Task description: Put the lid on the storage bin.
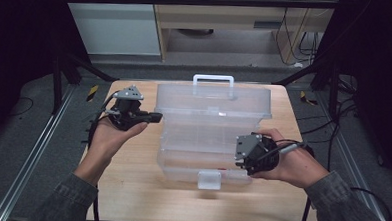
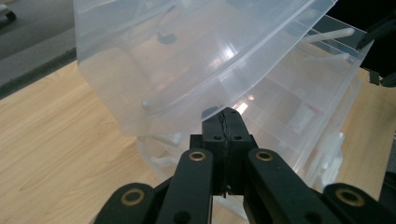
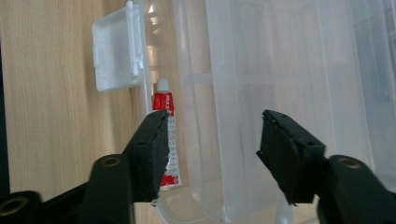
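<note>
At box's (image 1: pixel 210 136) near edge: tube (image 3: pixel 167 135) lies lengthwise beside right gripper (image 3: pixel 212 154), jaws spread; left gripper (image 2: pixel 227 122) pressed together, farther off.

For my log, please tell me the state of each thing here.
Clear plastic box: lid raised, open.
Latch: unfastened.
Red-and-white tube: lying inside the box.
Left hand-held gripper: shut, empty.
Right hand-held gripper: open, empty.

Clear plastic box (image 1: pixel 210 136), lid apparently raised
</note>
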{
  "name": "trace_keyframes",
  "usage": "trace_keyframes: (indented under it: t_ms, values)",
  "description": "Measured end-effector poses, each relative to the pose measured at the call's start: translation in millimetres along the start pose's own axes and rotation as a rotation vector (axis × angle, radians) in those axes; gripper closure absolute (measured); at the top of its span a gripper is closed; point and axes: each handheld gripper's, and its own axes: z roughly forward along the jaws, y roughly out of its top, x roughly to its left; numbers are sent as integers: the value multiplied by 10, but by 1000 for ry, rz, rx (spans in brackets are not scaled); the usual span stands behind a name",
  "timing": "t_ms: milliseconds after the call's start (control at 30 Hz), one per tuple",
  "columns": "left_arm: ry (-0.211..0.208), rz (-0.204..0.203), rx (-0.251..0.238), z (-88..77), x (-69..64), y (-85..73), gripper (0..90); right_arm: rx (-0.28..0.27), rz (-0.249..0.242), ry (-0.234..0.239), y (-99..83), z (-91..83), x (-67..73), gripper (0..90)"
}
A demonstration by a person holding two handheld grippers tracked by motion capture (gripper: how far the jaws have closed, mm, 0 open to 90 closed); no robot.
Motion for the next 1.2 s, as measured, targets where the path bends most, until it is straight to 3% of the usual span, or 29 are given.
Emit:
trace_keyframes:
  t_ms: [167,267,667,1100,1200]
  values:
    - [-13,8,-3,2,-30,-60,899,-22,60,-37,-89,-79,55,334]
    - [-17,-8,13,-8,-71,-121,899,-19,120,-56,-219,-129,82,325]
    - [-40,0,20,42,-138,-253,900,-15,201,-91,-514,-242,85,306]
    - [-62,-15,19,83,-212,-429,900,-10,251,-111,-713,-300,99,316]
    - [-65,-17,20,98,-241,-494,900,7,282,-123,-816,-304,82,315]
